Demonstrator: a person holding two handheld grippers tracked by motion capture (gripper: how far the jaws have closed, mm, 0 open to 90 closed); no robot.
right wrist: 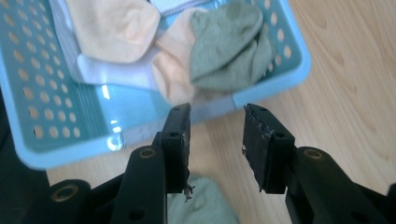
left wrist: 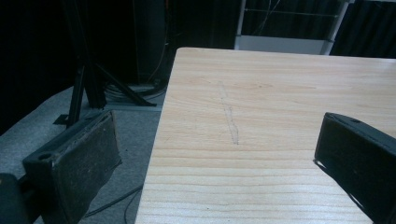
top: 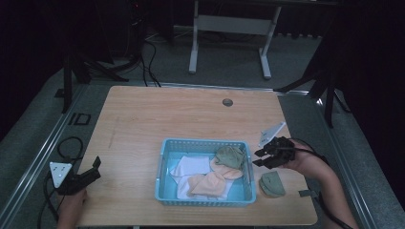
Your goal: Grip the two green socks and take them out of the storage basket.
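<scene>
- The pale wooden tabletop (top: 143, 119) carries everything.
- A light blue perforated plastic basket (top: 165, 157) sits near its front edge, with white, peach and green socks inside.
- The right tool (top: 259, 158) hovers just right of the basket, jaws spread with nothing between them.
- The left tool (top: 97, 168) rests at the tabletop's front left corner, jaws spread wide and empty.
- A folded grey-green sock (top: 272, 183) lies on the tabletop just right of the basket, below the right tool.

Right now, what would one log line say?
right gripper: open, empty | green sock: on table beside basket | left gripper: open, idle
</scene>
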